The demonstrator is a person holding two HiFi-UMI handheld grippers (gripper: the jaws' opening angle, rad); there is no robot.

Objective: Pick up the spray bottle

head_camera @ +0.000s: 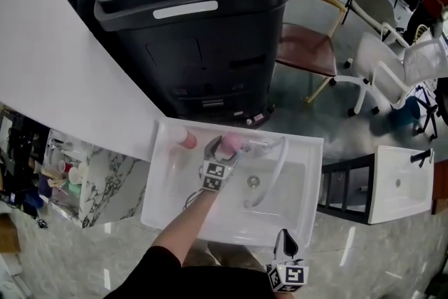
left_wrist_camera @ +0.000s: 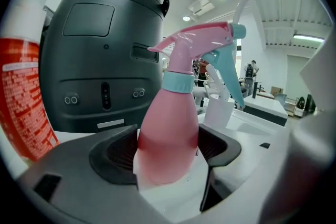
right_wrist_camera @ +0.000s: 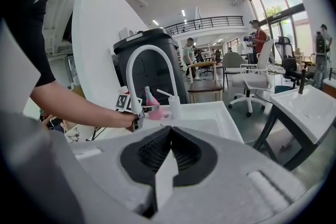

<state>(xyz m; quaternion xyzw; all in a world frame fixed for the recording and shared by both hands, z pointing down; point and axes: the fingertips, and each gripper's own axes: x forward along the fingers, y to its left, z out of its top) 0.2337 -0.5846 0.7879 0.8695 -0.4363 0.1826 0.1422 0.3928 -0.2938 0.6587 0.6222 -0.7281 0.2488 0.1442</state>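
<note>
The pink spray bottle, with a light-blue collar and trigger, stands upright on the back ledge of the white sink. My left gripper has one pad against each side of its body. In the head view, the left gripper reaches over the basin to the bottle. My right gripper hangs at the sink's near edge, shut and empty. In the right gripper view, its pads meet, and the spray bottle shows far off behind the faucet.
A red-orange can stands just left of the bottle. The white arched faucet and a white pump dispenser are to its right. A big black bin stands behind the sink. A second sink and chairs are at the right.
</note>
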